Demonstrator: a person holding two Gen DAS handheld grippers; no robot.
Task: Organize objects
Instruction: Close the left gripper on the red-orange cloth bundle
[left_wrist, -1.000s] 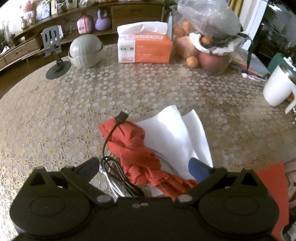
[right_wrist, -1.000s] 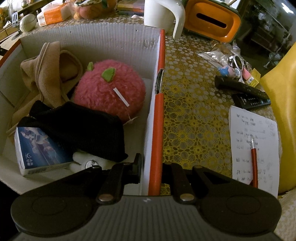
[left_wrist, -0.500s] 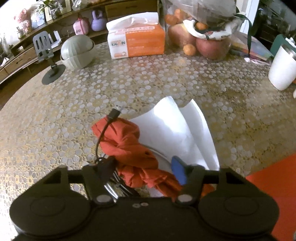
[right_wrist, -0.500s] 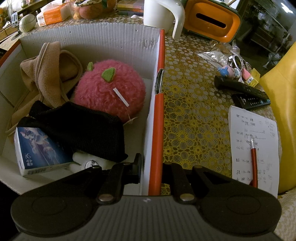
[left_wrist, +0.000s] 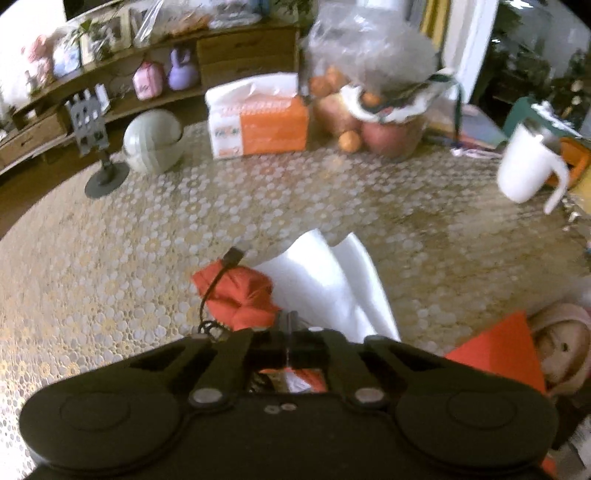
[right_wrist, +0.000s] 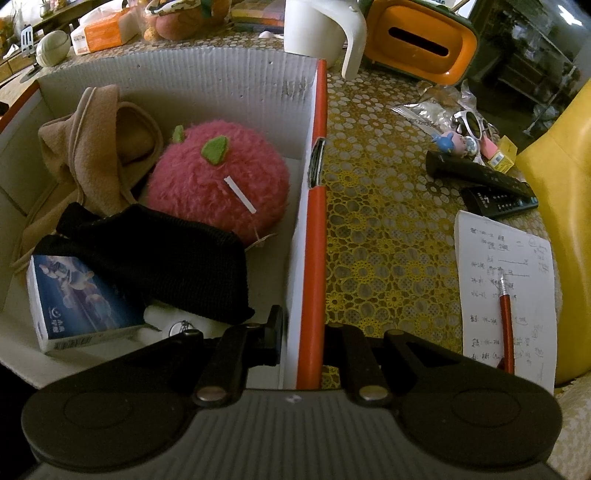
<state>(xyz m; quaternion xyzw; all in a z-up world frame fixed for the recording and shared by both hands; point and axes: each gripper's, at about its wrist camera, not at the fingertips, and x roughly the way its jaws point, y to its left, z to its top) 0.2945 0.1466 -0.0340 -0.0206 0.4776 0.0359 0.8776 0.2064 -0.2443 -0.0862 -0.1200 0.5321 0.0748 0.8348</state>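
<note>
Two views split the scene. Only the left wrist view showed the left tongs, clenched, their tips together on the near end of the red cloth bundle. That bundle lay on the lace-covered desk, a black cable draped over it and white paper sheets just beside it on the right. Far back stood a grey phone stand, a round pale-green container, an orange-and-white tissue pack with print too blurred to read, bagged fruit and a white mug.

Only the right wrist view showed the box's inside: a tan cloth, a pink plush ball, a black knit item and a blue tissue pack whose small print was illegible. The right tongs were clamped on the orange-edged wall of the cardboard box. Further right on the desk lay a foil packet with partly readable letters, two remotes, and a handwritten note, not legible, with a red pen on it.
</note>
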